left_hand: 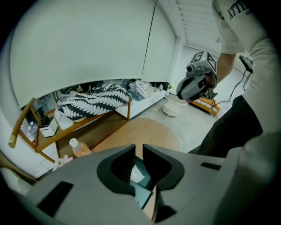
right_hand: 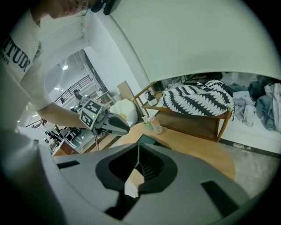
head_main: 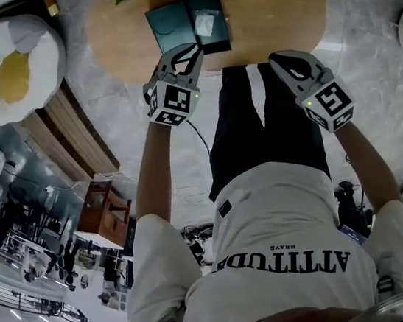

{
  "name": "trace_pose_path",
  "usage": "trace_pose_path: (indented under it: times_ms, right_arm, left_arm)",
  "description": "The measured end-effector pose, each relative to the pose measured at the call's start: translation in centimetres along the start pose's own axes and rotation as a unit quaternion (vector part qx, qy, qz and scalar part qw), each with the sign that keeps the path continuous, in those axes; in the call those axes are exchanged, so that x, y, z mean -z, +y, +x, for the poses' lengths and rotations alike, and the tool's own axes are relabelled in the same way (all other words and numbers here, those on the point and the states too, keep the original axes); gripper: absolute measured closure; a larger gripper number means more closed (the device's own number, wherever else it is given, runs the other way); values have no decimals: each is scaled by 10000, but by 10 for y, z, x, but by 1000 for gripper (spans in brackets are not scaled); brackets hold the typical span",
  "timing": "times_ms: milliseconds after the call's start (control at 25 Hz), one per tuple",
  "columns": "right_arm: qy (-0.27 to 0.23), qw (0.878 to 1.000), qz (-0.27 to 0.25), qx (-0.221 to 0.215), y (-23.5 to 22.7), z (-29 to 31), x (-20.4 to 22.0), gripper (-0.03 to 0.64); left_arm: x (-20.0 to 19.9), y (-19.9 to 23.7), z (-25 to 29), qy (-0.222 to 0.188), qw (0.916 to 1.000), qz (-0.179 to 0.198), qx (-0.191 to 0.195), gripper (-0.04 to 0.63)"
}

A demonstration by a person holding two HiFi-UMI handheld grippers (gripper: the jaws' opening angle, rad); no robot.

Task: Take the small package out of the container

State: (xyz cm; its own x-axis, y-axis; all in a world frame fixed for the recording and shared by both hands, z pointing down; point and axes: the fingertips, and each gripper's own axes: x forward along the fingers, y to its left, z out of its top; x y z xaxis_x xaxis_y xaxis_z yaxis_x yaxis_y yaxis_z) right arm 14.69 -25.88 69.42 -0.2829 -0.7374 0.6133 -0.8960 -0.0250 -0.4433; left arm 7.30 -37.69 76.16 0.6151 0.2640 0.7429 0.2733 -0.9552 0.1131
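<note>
White lettered T-shirt (head_main: 268, 214), apparently black white-striped trousers (head_main: 256, 126).

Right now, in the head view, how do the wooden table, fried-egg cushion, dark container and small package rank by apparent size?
1. wooden table
2. fried-egg cushion
3. dark container
4. small package, lying in the container

The cushion may sit nearer the camera, so this ranks looks only.

Left hand-held gripper (head_main: 187, 51): we hold it forward, jaws slightly apart, nothing between.
Right hand-held gripper (head_main: 282, 60): we hold its jaws together.
</note>
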Motion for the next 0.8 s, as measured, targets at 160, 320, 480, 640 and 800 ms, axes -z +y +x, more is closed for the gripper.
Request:
trace_pose_path:
  times_ms: [160,320,480,640,800]
  right_arm:
    - [-37,9999,128,-29,-16,17,14,595]
    - [-136,9993,340,-5,-27,32,24,595]
    - [-179,9987,484,-19,-40,50,42,595]
    - [-181,9982,566,-28,-54,54,60,595]
    - [-154,9975,680,-64,-64,65,82,595]
  left_arm:
    - [16,7,41,289,9987,231,356,505]
    - [36,14,78,544,9953,412,687,503]
    - [63,22,118,957,9879,827,893,502]
    - [77,25,154,1347,9765,1326,1039,483]
    - [98,30,190,1811,9576,1914,1169,474]
